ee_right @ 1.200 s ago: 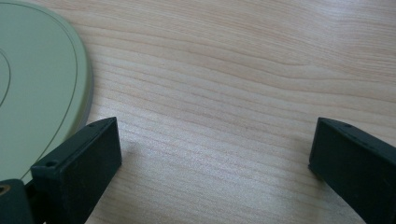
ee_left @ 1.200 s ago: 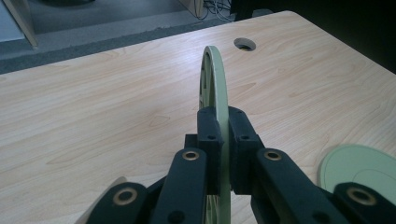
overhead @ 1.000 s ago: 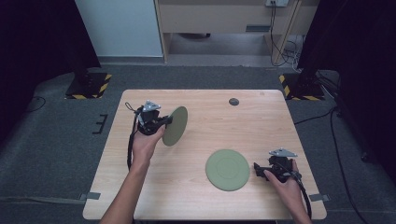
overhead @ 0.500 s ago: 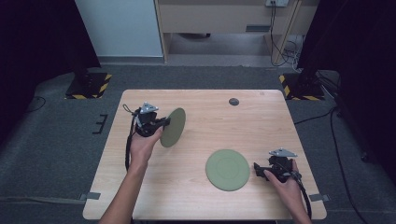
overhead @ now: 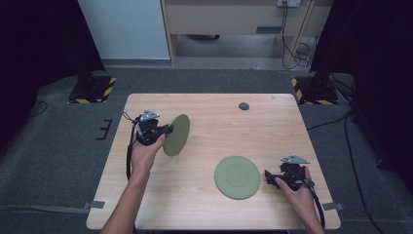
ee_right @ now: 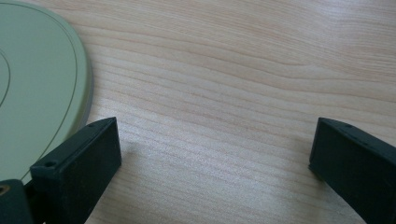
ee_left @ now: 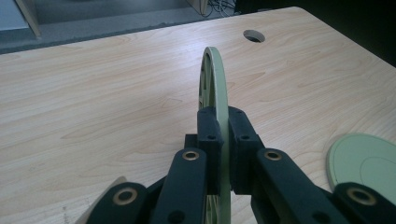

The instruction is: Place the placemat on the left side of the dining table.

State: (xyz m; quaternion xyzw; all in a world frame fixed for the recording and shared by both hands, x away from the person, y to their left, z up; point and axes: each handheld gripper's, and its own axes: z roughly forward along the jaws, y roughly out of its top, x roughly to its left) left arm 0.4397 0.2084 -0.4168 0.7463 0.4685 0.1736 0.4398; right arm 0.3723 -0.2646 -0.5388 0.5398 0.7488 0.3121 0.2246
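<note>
My left gripper (overhead: 168, 129) is shut on the rim of a round pale-green plate (overhead: 176, 135), which it holds on edge above the left part of the wooden table (overhead: 204, 209). In the left gripper view the plate (ee_left: 215, 79) stands upright between the two black pads, at my left gripper (ee_left: 223, 126). A second green plate (overhead: 237, 177) lies flat at the front right. My right gripper (overhead: 268, 176) rests on the table just right of it, open. In the right gripper view my right gripper (ee_right: 212, 149) has bare wood between its jaws, and that plate's edge (ee_right: 32, 93) lies beside the left finger (ee_right: 79, 158).
A round cable hole (overhead: 244, 106) sits near the table's far edge, the same hole (ee_left: 254, 35) seen beyond the held plate. Grey carpet surrounds the table, with stand feet (overhead: 92, 90) at the back corners and cabinets behind.
My left gripper and its plate have drifted slightly left and toward the person. The right gripper and the flat plate have stayed put.
</note>
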